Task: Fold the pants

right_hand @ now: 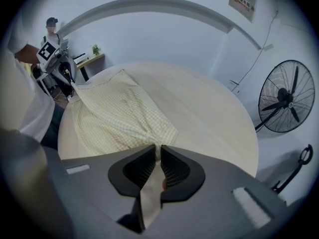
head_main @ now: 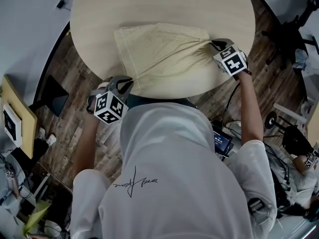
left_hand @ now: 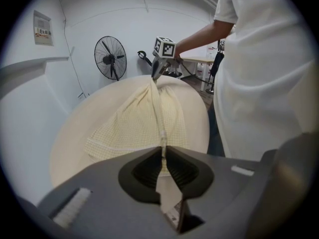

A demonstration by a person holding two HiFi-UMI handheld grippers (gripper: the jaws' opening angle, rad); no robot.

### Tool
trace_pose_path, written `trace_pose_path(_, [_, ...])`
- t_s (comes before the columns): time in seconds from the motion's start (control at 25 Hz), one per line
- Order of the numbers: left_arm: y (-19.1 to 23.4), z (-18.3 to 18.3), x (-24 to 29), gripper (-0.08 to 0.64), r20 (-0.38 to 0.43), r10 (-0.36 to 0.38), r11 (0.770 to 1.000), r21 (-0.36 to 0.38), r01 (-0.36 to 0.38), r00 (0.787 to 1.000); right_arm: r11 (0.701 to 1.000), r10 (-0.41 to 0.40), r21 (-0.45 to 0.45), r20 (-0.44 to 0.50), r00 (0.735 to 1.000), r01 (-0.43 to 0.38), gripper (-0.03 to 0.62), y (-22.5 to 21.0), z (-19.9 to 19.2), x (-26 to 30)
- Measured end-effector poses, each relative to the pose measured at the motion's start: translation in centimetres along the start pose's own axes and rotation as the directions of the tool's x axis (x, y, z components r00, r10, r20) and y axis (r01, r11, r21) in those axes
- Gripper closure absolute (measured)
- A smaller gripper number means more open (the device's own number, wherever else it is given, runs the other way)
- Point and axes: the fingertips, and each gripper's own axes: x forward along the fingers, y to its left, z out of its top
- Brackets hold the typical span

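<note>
Past the person's white shirt [head_main: 169, 173], left tongs [head_main: 127, 81] and right tongs [head_main: 215, 44] each clamp an edge of the pants [head_main: 164, 59] lying on the surface [head_main: 99, 14]. Light, limp cloth; hems likely hold best.

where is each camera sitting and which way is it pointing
Head view: on the person's head, looking steeply down at the pants on the round table; shirt, both arms, left hand-held gripper and right hand-held gripper show.
Left gripper view: on the left hand-held gripper, looking along jaws shut on the pants toward the right one; shirt at right.
Right gripper view: on the right hand-held gripper, jaws shut on the pants, facing the left one; shirt at left.
Shared: both gripper views show the fan.
</note>
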Motion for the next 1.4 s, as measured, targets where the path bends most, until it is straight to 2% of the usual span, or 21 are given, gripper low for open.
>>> trace_pose_path(0.4, [-0.6, -1.5, 0.5, 0.476, -0.015, -0.021, 1.000, -0.007, 0.021, 1.000, 0.992, -0.021, -0.122, 0.044, 0.999, 0.026, 0.558, 3.5, -1.0, -1.9])
trace_pose_path(0.68, [-1.6, -2.4, 0.9, 0.474, -0.031, -0.047, 0.999, 0.011, 0.047, 0.998, 0.978, 0.015, -0.209, -0.042, 0.999, -0.024, 0.558, 6.3, -5.5, -1.2])
trace_pose_path(0.84, [-2.3, -3.4, 1.3, 0.474, -0.054, -0.069, 0.995, 0.070, 0.072, 0.996, 0.959, 0.025, -0.278, -0.072, 0.997, -0.044, 0.557, 7.3, -6.8, -1.0])
trace_pose_path(0.92, [-2.8, -3.7, 1.4, 0.474, -0.074, -0.093, 0.990, 0.100, 0.100, 0.993, 0.949, 0.042, -0.309, -0.086, 0.995, -0.067, 0.556, 7.8, -7.3, -1.2])
trace_pose_path(1.04, [-4.2, -5.4, 1.1, 0.474, -0.113, -0.175, 0.973, 0.130, 0.190, 0.978, 0.932, 0.091, -0.340, -0.127, 0.988, -0.129, 0.554, 9.9, -7.5, -1.4])
trace_pose_path(1.16, [-5.4, -7.8, -0.1, 0.465, -0.129, -0.248, 0.955, 0.136, 0.265, 0.960, 0.908, 0.138, -0.363, -0.215, 0.967, -0.210, 0.505, 12.8, -8.1, -1.8])
trace_pose_path(1.24, [-5.5, -7.6, 0.0, 0.463, -0.136, -0.279, 0.946, 0.132, 0.296, 0.951, 0.898, 0.146, -0.366, -0.276, 0.950, -0.245, 0.502, 12.8, -9.6, -2.2])
trace_pose_path(1.32, [-5.2, -6.4, 0.4, 0.463, -0.138, -0.301, 0.940, 0.122, 0.318, 0.944, 0.905, 0.138, -0.348, -0.302, 0.943, -0.244, 0.502, 11.6, -10.9, -2.6])
trace_pose_path(1.4, [-4.5, -5.8, 0.1, 0.463, -0.121, -0.310, 0.941, 0.105, 0.323, 0.943, 0.934, 0.128, -0.290, -0.276, 0.953, -0.209, 0.502, 10.9, -11.0, -3.0])
